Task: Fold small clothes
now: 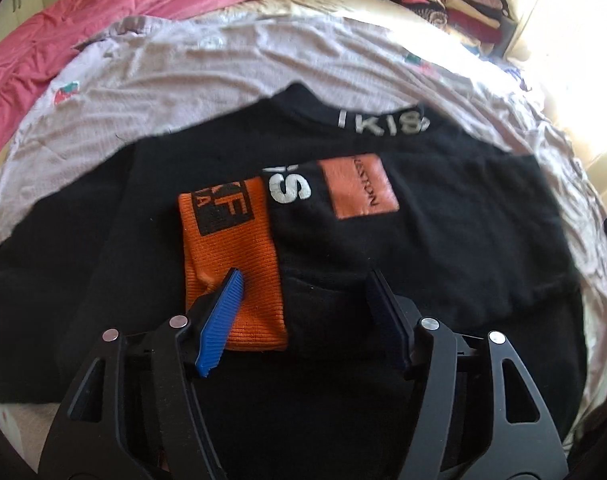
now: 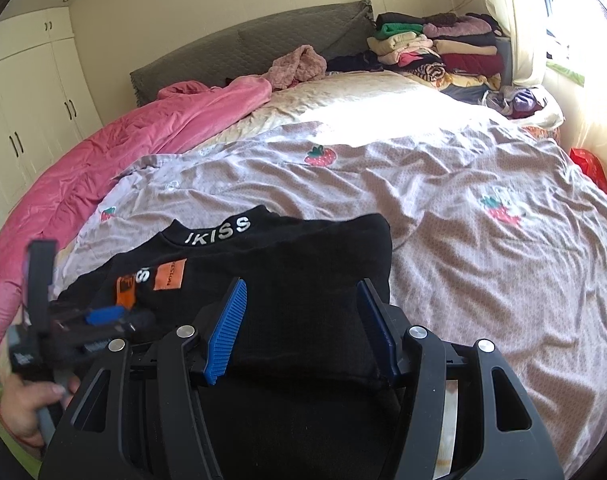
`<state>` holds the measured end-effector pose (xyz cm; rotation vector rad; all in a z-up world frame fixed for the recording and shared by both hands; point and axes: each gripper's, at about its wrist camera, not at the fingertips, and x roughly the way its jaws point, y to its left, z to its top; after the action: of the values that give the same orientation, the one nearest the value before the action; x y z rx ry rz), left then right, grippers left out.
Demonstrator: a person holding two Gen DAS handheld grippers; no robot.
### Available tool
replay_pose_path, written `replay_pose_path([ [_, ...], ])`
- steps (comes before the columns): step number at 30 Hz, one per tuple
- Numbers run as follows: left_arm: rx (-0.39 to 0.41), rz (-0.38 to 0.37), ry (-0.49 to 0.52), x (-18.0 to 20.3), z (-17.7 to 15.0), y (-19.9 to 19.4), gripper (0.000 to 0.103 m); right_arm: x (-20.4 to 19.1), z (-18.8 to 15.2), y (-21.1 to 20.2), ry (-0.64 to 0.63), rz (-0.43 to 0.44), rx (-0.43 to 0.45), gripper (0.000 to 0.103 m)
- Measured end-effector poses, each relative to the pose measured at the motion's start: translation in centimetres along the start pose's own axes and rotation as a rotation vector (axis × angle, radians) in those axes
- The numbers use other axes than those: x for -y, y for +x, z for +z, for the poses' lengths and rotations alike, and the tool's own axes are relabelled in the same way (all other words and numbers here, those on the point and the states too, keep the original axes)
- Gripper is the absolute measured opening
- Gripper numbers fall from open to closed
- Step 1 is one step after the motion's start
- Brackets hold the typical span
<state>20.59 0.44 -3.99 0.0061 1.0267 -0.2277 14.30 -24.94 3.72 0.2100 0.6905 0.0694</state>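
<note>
1. The left gripper is wide open and holds nothing. The orange cuff lies right under its left finger.
2. The right gripper is wide open too, over the black sweater, maybe ready to grab its near edge.
3. Beyond both, the sweater lies flat on the bedsheet, so it folds easily.
</note>
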Motion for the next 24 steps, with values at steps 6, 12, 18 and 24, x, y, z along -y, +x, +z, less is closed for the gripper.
replay_pose_path([
  [6, 0.004, -0.026, -0.018, -0.5, -0.1, -0.4, 0.057, -1.2, 1.3, 3.0, -0.046, 0.013, -0.045, 0.062],
  [12, 0.001, -0.040, -0.030, -0.7, 0.2, -0.5, 0.057, -1.4, 0.7, 6.7, -0.048, -0.007, -0.141, 0.062],
  [18, 0.001, -0.056, -0.040, -0.9, 0.3, -0.5, 0.057, 1.2, -0.7, 10.6, -0.029, -0.078, -0.257, 0.060],
  [24, -0.001, -0.064, -0.050, -1.0, 0.3, -0.7, 0.057, 0.8, -0.9, 9.7, -0.022, -0.068, -0.235, 0.067],
])
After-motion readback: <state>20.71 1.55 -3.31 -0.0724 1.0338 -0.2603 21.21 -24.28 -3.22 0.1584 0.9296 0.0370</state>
